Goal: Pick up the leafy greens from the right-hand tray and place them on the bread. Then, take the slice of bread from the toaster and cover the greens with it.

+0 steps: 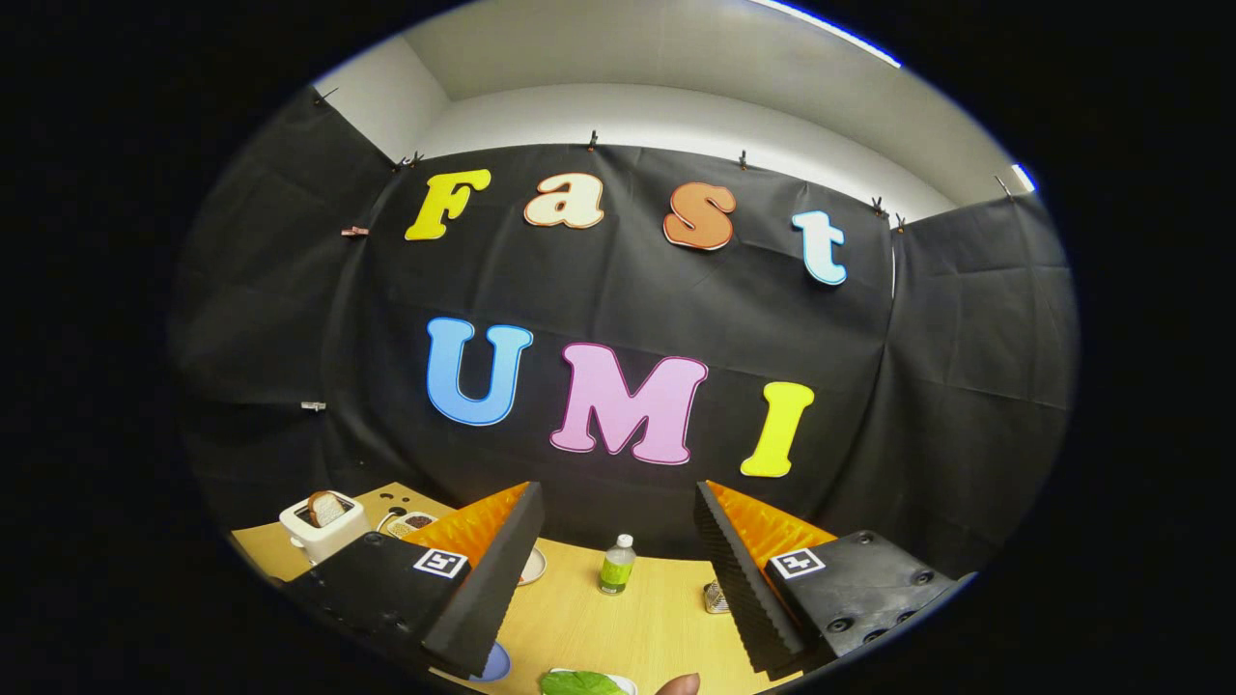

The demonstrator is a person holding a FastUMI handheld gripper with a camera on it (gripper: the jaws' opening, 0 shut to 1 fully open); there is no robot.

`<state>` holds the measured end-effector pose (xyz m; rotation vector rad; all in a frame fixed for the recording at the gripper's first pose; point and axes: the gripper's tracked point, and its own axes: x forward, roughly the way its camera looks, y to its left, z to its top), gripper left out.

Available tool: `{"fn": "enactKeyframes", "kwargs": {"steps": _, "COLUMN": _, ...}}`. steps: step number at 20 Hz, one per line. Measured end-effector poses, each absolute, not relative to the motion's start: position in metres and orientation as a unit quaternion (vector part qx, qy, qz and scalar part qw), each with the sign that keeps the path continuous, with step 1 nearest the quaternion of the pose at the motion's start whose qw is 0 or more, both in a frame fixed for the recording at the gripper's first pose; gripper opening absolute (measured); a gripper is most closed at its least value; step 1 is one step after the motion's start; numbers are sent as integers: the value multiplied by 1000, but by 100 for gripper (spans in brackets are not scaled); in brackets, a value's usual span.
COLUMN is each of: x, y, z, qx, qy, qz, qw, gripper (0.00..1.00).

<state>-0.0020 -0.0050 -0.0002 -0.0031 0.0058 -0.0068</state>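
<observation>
Gripper (618, 579): fingers spread wide, nothing between them but bare table (589, 627).
Leafy greens (579, 683): on a white tray (626, 683), near the fingers' base, at the table's near edge; a fingertip (679, 685) just beside.
Toaster (323, 526): far left corner, bread slice (328, 507) standing in its slot.
Bottle (617, 564): upright beyond the fingers, open tabletop around it.
Blue disc (494, 664): partly hidden under the left finger.

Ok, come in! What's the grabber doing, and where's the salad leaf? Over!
Gripper open, holding nothing. Leafy greens on tray below the fingers, untouched. Bread slice standing in toaster. Green bottle ahead.
</observation>
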Motion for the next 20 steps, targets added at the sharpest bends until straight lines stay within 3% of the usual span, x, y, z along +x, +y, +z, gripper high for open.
{"fn": "enactKeyframes", "kwargs": {"steps": 15, "x": -3, "y": -14, "z": -2, "qx": -5, "qy": 7, "qz": -7, "qw": 1000, "gripper": 97}}
{"fn": "enactKeyframes", "kwargs": {"steps": 20, "x": -4, "y": 2, "z": -55, "qx": 7, "qy": 86, "qz": 49, "qw": 995, "gripper": 97}}
